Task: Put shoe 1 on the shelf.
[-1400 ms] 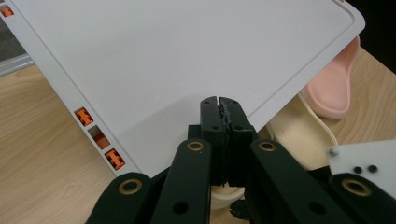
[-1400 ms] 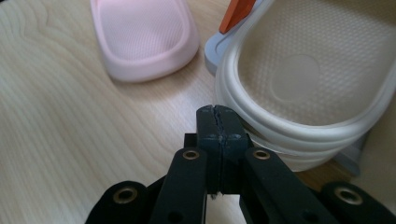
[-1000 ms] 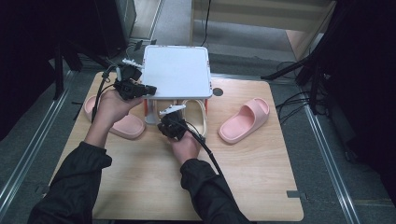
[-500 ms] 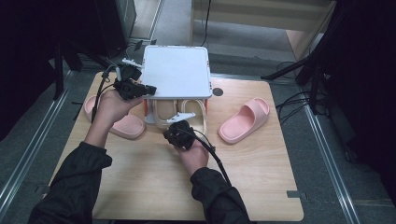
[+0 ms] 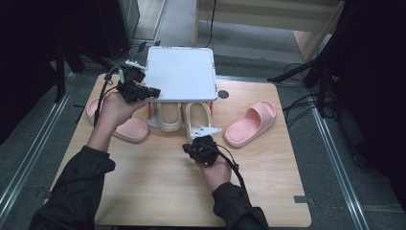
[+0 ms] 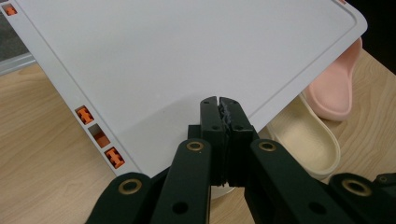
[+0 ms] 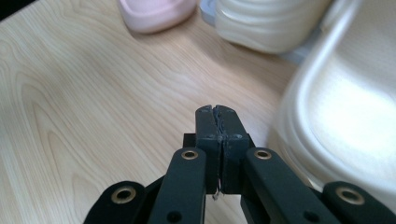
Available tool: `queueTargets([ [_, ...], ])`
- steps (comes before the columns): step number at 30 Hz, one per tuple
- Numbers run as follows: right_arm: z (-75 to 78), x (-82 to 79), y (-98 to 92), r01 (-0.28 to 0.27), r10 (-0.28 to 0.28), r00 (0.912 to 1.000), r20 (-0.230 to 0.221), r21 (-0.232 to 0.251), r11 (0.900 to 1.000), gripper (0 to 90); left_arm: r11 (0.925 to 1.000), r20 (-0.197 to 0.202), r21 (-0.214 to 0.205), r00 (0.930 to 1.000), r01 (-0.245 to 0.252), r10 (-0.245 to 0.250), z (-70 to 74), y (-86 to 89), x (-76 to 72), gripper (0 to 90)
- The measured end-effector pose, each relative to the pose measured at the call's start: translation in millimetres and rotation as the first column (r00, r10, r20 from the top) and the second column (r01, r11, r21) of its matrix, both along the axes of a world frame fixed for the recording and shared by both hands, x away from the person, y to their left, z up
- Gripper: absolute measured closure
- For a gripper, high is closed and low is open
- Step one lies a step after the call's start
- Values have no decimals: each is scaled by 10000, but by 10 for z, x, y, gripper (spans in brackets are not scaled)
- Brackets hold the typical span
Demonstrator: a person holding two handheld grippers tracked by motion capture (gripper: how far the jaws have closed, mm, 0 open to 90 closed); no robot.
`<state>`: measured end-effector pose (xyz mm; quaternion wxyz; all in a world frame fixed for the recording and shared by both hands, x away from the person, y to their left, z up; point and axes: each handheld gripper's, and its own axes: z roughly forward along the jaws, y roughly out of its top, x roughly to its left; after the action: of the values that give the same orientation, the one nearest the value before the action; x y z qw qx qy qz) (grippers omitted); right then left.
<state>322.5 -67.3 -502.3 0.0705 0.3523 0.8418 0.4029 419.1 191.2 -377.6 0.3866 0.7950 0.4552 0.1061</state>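
Nothing to read here: no lettering, no brand mark, no number and no sign comes through in the high view or in either gripper view.

High view: even overhead light on the light wooden tabletop, surroundings at both frame edges near black. Flat white plastic lid is bright, no hard glare. Right gripper view: cream rubber slipper at right overexposed and blurred; wood grain sharp at left.
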Motion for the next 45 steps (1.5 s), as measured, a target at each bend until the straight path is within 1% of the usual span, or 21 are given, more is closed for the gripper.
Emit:
queueTargets([
  [3,-16,2,-98,180,-181,9998,-84,-11,9998,891,10000,3,5,10000,-10,10,0,-2,-1,889],
  [6,-19,4,-146,223,-223,9997,-114,-43,9997,884,10000,5,-24,10000,-15,15,-2,0,0,889],
  [9,-30,18,-183,293,-296,9994,-150,-226,9993,861,10000,19,-70,10000,-1,1,-5,6,1,889],
  [11,-32,27,-196,279,-282,9996,-99,-296,9992,861,10000,18,-91,10000,4,-4,-6,8,1,889],
  [12,-27,19,-200,317,-322,9993,-163,-302,9990,858,10000,22,-90,10000,3,-3,-7,8,1,889],
  [14,-31,4,-210,173,-176,9998,-78,-426,9989,851,9999,13,-101,10000,-5,6,-7,8,1,889],
  [18,-79,-6,-269,146,-167,9991,-396,-527,9985,842,10000,34,-70,10000,-12,12,-6,4,0,889],
  [20,-88,-3,-311,188,-206,9990,-389,-466,9987,844,10000,32,-65,10000,-10,10,-6,5,0,889],
  [24,-80,7,-383,331,-353,9987,-379,-568,9978,856,9999,-4,-125,10000,6,-6,-7,12,3,889],
  [26,-84,28,-415,382,-401,9988,-273,-675,9970,856,9999,-8,-130,10000,15,-15,-8,11,4,889],
  [28,-93,63,-433,450,-471,9985,-296,-702,9965,868,9999,-18,-129,10000,17,-17,-7,10,4,889],
  [29,-95,78,-431,517,-541,9979,-355,-658,9965,867,9999,-19,-121,10000,17,-17,-6,9,4,889],
  [32,-90,131,-393,525,-540,9983,-195,-722,9960,865,9999,-51,-98,10000,38,-38,-3,8,4,889],
  [37,-66,264,-265,530,-538,9985,-79,-748,9958,861,10000,-41,-94,10000,27,-27,-4,9,3,889],
  [42,-67,462,-161,868,-876,9961,-120,-533,9948,860,9999,-52,-103,10000,42,-43,-4,7,4,889],
  [45,-78,561,-106,1064,-1073,9939,-240,-382,9936,856,9999,-38,-148,10000,8,-9,-7,10,4,889],
])
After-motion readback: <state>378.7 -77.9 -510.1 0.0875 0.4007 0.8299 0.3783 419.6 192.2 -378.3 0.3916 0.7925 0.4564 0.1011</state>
